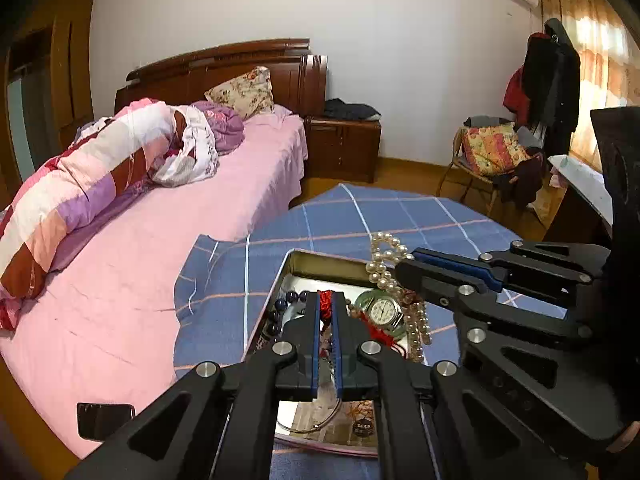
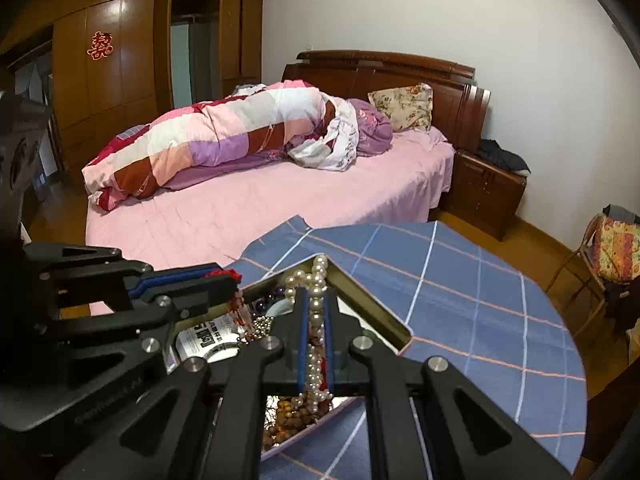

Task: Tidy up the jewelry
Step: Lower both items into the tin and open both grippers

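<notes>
An open metal tin (image 1: 320, 265) (image 2: 374, 304) of jewelry sits on the blue checked cloth. My left gripper (image 1: 327, 300) is shut on a red cord piece (image 1: 326, 305) over the tin; it also shows in the right wrist view (image 2: 224, 280). My right gripper (image 2: 316, 298) is shut on a pearl necklace (image 2: 316, 316) that hangs over the tin's far corner; it shows in the left wrist view (image 1: 400, 270) with the pearls (image 1: 386, 258). In the tin lie a watch (image 1: 385, 309), dark beads (image 1: 282, 304) and a jade bangle.
The blue cloth (image 2: 460, 300) covers a round table beside a pink bed (image 2: 280, 200) with a rolled quilt. A nightstand (image 1: 344, 148), a chair with a cushion (image 1: 492, 152) and a black phone (image 1: 105, 420) on the bed are nearby.
</notes>
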A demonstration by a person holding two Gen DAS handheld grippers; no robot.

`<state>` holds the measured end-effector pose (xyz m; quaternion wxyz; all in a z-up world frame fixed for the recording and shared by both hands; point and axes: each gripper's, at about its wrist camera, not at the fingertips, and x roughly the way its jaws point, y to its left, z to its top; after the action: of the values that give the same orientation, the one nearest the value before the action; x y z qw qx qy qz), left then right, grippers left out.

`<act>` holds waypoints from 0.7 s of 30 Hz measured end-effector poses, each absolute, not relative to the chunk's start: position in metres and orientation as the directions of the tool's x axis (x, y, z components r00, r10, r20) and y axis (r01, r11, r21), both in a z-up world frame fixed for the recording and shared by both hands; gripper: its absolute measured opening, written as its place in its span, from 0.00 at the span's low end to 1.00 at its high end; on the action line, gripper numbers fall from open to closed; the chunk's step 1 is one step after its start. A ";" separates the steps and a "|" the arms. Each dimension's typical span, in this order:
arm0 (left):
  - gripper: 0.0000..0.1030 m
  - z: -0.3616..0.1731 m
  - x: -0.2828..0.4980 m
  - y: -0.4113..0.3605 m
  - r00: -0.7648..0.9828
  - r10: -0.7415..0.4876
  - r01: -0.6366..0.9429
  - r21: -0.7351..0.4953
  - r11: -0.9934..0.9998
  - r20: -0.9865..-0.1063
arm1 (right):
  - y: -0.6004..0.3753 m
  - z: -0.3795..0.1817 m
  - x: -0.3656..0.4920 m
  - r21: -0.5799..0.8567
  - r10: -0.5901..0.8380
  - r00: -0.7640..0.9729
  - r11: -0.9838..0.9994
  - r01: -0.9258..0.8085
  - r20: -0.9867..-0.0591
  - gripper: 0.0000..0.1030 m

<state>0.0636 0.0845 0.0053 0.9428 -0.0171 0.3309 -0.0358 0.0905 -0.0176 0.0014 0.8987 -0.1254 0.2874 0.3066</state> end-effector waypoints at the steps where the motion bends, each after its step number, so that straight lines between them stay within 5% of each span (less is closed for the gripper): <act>1: 0.04 0.002 0.065 0.084 0.774 -0.076 0.053 -0.054 0.997 -0.629 | -0.017 -0.002 0.092 -0.044 0.478 0.642 0.781 -0.623 -0.600 0.08; 13: 0.05 -0.033 0.081 0.084 0.711 -0.040 0.038 -0.019 0.999 -0.702 | -0.018 -0.041 0.108 0.003 0.457 0.569 0.782 -0.624 -0.683 0.10; 15: 0.07 -0.037 0.083 0.086 0.702 -0.032 0.025 -0.020 0.999 -0.712 | -0.022 -0.042 0.109 0.013 0.459 0.568 0.785 -0.619 -0.683 0.41; 20: 0.60 -0.034 0.082 0.096 0.712 0.060 -0.071 0.013 0.997 -0.700 | -0.036 -0.037 0.107 0.019 0.438 0.595 0.815 -0.579 -0.674 0.53; 21: 0.63 -0.032 0.081 0.097 0.718 0.062 -0.075 0.011 0.997 -0.693 | -0.039 -0.036 0.106 0.020 0.434 0.602 0.822 -0.570 -0.671 0.58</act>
<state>0.0805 0.0969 -0.0325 0.9268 -0.0087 0.3735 0.0369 0.1064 -0.0389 -0.0356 0.8895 -0.0983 0.3458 0.2819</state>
